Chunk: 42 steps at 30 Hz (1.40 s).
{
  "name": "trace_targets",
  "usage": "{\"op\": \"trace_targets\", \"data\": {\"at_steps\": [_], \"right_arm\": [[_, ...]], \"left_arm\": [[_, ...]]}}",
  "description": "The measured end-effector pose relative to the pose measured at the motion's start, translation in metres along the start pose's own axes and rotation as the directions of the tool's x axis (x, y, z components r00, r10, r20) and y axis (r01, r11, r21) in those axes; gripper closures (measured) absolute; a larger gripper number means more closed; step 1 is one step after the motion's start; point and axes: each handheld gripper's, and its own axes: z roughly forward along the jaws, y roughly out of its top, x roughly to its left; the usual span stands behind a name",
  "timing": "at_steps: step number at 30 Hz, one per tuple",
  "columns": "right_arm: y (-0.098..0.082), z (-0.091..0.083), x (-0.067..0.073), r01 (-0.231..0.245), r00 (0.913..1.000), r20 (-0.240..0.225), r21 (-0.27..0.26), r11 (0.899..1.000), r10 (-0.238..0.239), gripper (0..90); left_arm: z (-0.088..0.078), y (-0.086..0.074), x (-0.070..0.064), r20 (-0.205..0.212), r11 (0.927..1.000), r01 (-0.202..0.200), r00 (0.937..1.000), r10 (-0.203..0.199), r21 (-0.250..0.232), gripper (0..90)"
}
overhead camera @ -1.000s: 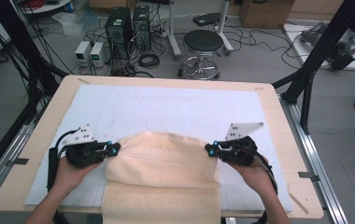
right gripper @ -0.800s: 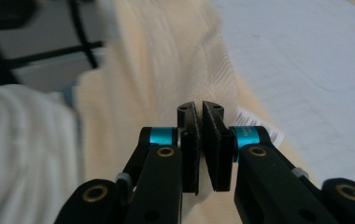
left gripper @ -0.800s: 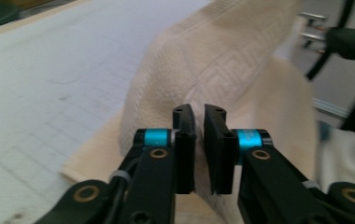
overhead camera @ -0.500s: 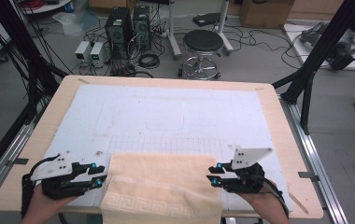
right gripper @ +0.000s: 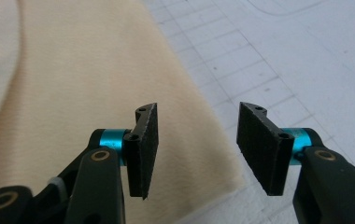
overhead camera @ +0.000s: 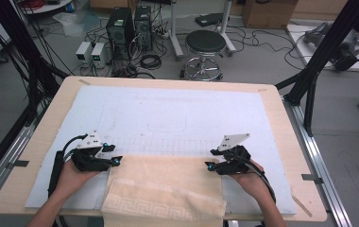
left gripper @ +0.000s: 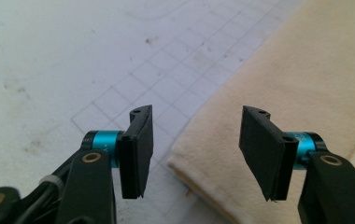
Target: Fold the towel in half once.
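From the high view, we see the cream towel point(overhead camera: 166, 189) now lying folded at the table's near edge, left gripper point(overhead camera: 115, 160) and right gripper point(overhead camera: 210, 165) at its 2 far corners. In the left gripper view, our jaws have just been opening, nothing between them. In the right gripper view, likewise: this fold looks finished.

Bright, even overhead light, faint shadows, no glare; the gripper views blur softly toward their edges.
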Motion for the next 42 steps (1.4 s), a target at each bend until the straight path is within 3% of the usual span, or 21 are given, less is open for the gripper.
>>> {"op": "trace_targets", "data": {"at_steps": [4,7,8,10,12,14,16,21,24,25,27,31,34,36,37,39,41,42], "right_arm": [[-0.007,0.010,-0.009,-0.029,0.9996,-0.002,0.036,0.999,0.030,45.5],[-0.012,0.015,-0.013,-0.053,0.9980,-0.032,0.051,0.997,0.055,47.8],[-0.013,0.016,-0.014,-0.065,0.9965,-0.050,0.044,0.997,0.067,51.8],[-0.015,0.016,-0.015,-0.087,0.9931,-0.076,0.034,0.996,0.089,58.2],[-0.016,0.016,-0.015,-0.101,0.9882,-0.112,0.035,0.994,0.104,70.8],[-0.015,0.016,-0.013,-0.096,0.9843,-0.145,0.039,0.995,0.101,80.8],[-0.012,0.015,-0.011,-0.082,0.9860,-0.142,0.048,0.995,0.088,82.7],[0.007,0.010,-0.016,-0.042,0.9948,-0.091,0.051,0.998,0.046,83.7],[0.028,0.006,-0.031,-0.027,0.9994,-0.023,0.024,0.999,0.027,83.9],[0.036,0.005,-0.038,-0.026,0.9997,-0.002,0.008,1.000,0.026,83.9],[0.051,0.004,-0.055,-0.033,0.9985,0.044,-0.013,0.999,0.034,83.9],[0.082,0.005,-0.091,-0.076,0.9917,0.101,-0.032,0.997,0.078,83.9],[0.103,0.001,-0.109,-0.081,0.9840,0.156,-0.040,0.996,0.086,83.9],[0.114,-0.004,-0.120,-0.096,0.9784,0.178,-0.058,0.994,0.105,83.7],[0.118,-0.006,-0.125,-0.103,0.9753,0.189,-0.066,0.993,0.114,81.3],[0.119,-0.007,-0.131,-0.102,0.9693,0.215,-0.092,0.991,0.120,65.2],[0.114,-0.003,-0.133,-0.135,0.9733,0.175,-0.088,0.987,0.149,58.5],[0.111,0.000,-0.132,-0.130,0.9777,0.157,-0.066,0.989,0.139,55.7]], "left_arm": [[0.011,-0.001,0.002,0.027,0.9992,0.003,0.9996,-0.004,0.040,44.1],[0.016,-0.003,0.001,0.064,0.9975,0.000,0.9979,-0.004,0.071,53.3],[0.015,-0.002,0.001,0.075,0.9976,0.000,0.9971,-0.006,0.069,54.9],[0.015,-0.002,0.000,0.094,0.9973,0.008,0.9954,-0.015,0.073,66.3],[0.014,-0.001,-0.003,0.104,0.9967,0.017,0.9943,-0.026,0.079,75.3],[0.013,-0.001,-0.004,0.089,0.9967,0.014,0.9958,-0.021,0.080,80.8],[0.011,0.001,-0.004,0.072,0.9973,0.022,0.9970,-0.027,0.071,82.4],[0.004,0.016,0.008,0.012,0.9962,0.084,0.9964,-0.083,-0.024,83.5],[0.005,0.035,0.021,-0.061,0.9939,0.093,0.9934,-0.097,-0.058,83.5],[0.007,0.044,0.030,-0.082,0.9910,0.109,0.9899,-0.116,-0.077,83.5],[0.010,0.058,0.044,-0.093,0.9857,0.141,0.9844,-0.149,-0.092,83.4],[0.015,0.099,0.067,-0.170,0.9879,0.117,0.9763,-0.133,-0.102,83.5],[0.015,0.132,0.080,-0.223,0.9879,0.099,0.9669,-0.124,-0.120,83.5],[0.015,0.148,0.088,-0.228,0.9868,0.099,0.9655,-0.126,-0.128,83.3],[0.016,0.152,0.091,-0.227,0.9867,0.098,0.9657,-0.126,-0.129,82.3],[0.020,0.152,0.092,-0.266,0.9879,0.100,0.9554,-0.129,-0.118,68.7],[0.023,0.143,0.093,-0.240,0.9903,0.101,0.9633,-0.121,-0.096,64.9],[0.024,0.137,0.092,-0.227,0.9897,0.100,0.9664,-0.121,-0.102,64.3]]}}
